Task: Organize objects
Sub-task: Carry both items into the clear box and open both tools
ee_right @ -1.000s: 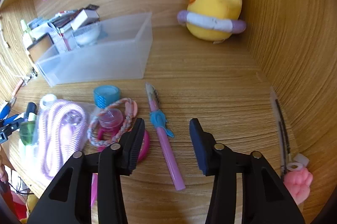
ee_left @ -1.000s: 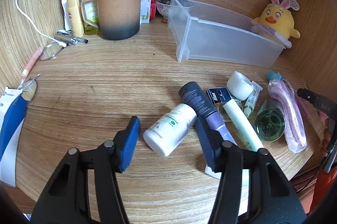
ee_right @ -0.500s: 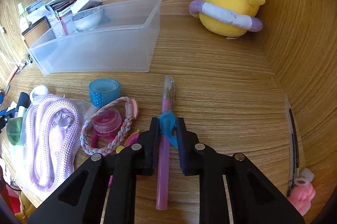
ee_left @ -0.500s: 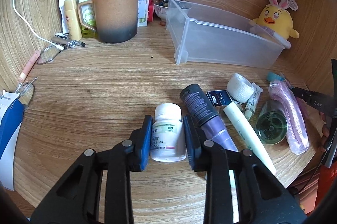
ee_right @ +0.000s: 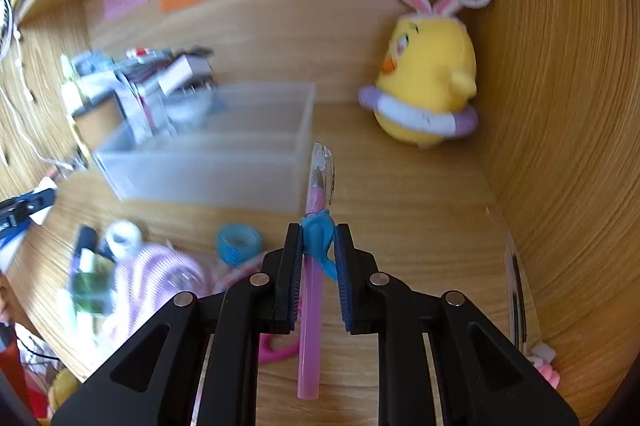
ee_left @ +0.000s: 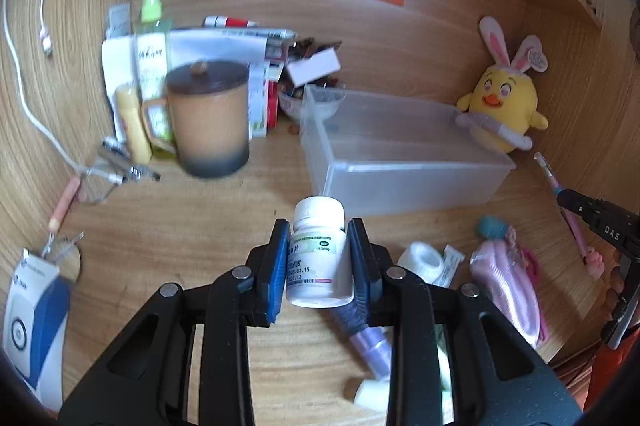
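My left gripper (ee_left: 319,258) is shut on a white pill bottle (ee_left: 318,258) and holds it upright above the desk, in front of the clear plastic bin (ee_left: 404,161). My right gripper (ee_right: 316,258) is shut on a pink pen (ee_right: 312,290) with a blue charm and clear cap, lifted off the desk. The bin also shows in the right wrist view (ee_right: 208,165), ahead and left of the pen tip. The right gripper with the pen shows at the right edge of the left wrist view (ee_left: 600,226).
A brown lidded mug (ee_left: 206,121), a spray bottle (ee_left: 152,37) and papers stand at the back left. A yellow plush chick (ee_right: 428,85) sits in the back right corner. Loose items lie on the desk: a gauze roll (ee_left: 424,258), a pink pouch (ee_left: 508,286), blue tape (ee_right: 239,242).
Both grippers have lifted their loads off the desk and tilted up toward the back wall. The bottle and the pen are now in the air, nearer the bin.
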A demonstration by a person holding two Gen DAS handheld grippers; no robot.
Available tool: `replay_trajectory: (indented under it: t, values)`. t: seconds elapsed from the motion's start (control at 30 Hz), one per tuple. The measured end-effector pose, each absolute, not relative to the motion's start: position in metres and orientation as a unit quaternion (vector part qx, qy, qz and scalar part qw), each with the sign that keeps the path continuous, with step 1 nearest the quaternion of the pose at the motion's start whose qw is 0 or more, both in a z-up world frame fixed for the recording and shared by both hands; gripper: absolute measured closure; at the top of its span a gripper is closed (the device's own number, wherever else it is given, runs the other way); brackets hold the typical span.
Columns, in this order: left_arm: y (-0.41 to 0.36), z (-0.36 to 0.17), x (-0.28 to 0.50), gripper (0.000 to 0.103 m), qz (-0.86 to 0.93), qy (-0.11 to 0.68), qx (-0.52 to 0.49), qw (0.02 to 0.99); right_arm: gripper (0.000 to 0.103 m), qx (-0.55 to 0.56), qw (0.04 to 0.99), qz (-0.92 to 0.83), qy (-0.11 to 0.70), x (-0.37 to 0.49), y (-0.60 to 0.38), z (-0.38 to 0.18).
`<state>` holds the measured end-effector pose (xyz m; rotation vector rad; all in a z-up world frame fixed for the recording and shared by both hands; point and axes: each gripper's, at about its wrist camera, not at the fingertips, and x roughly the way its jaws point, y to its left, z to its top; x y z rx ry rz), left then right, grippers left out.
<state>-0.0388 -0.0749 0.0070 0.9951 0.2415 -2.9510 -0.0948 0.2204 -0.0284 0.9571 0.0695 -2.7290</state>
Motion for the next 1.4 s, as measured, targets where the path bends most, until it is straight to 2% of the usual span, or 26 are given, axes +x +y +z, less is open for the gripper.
replay_trajectory:
  t: [0.27,0.53,0.97,1.4]
  values:
    - [-0.064,0.035,-0.065,0.074,-0.954,0.061,0.294,-0.014,0.089,0.291,0.16,-0.943,0.021,-0.105,0.196,-0.002]
    - [-0.061,0.038,-0.105,0.074,-0.946,0.058,0.318,-0.02,0.089,0.301,0.189,-0.934,0.027,-0.147,0.167,0.004]
    - [-0.057,0.018,-0.166,0.074,-0.921,0.055,0.384,-0.036,0.089,0.381,0.205,-0.9,0.044,-0.219,0.137,-0.029]
    - [-0.039,-0.003,-0.189,0.074,-0.908,0.014,0.416,-0.045,0.088,0.41,0.216,-0.883,0.073,-0.237,0.114,-0.046]
